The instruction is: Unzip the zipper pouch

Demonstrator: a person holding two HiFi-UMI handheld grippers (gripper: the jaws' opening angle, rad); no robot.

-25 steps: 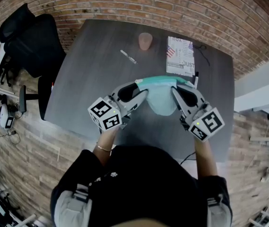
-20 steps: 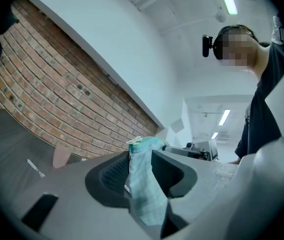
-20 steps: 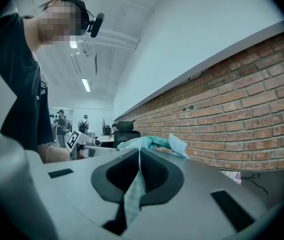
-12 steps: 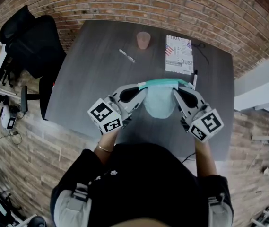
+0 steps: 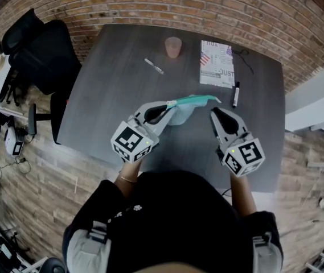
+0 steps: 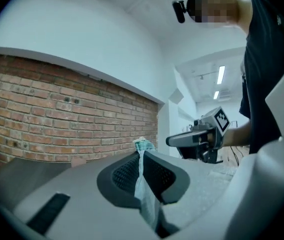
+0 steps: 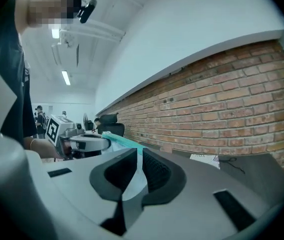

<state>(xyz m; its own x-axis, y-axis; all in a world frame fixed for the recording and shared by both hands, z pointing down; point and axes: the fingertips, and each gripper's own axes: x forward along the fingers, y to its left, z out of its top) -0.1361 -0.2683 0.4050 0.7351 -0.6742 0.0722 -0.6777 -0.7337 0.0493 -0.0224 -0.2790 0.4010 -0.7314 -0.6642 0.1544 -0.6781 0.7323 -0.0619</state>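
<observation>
A dark grey bench (image 5: 110, 95) is standing on a brick-patterned floor (image 5: 48, 175), its near edge lying just ahead of the person's dark top. A black office chair (image 5: 36, 56) is sitting off the left edge.

The two claws are hovering over the middle of the bench, somewhat nearer the near edge. The left claw (image 5: 172, 108) is clenching one end of the pouch (image 5: 193, 100), with pale fabric squeezed flat between its jaws. The right claw (image 5: 213, 111) is clenching too, with a thin pale fold showing between its jaws at the pouch's other end.

The pouch is hanging clear of the bench between them. Its long axis is running parallel to the near edge, and its right tip is pointing toward the right edge. The teal zipper edge is sitting on top, and the pale body is sagging beside the left claw.

Farther on, a black marker (image 5: 236, 94) is lying near the right edge and a pen (image 5: 154, 67) is lying left of centre. A printed booklet (image 5: 217, 65) is lying toward the far right corner, with a cable (image 5: 242, 58) curling beside it. A cup (image 5: 173, 48) is standing close to the far edge. A brick wall (image 5: 207, 4) is rising behind that edge.
</observation>
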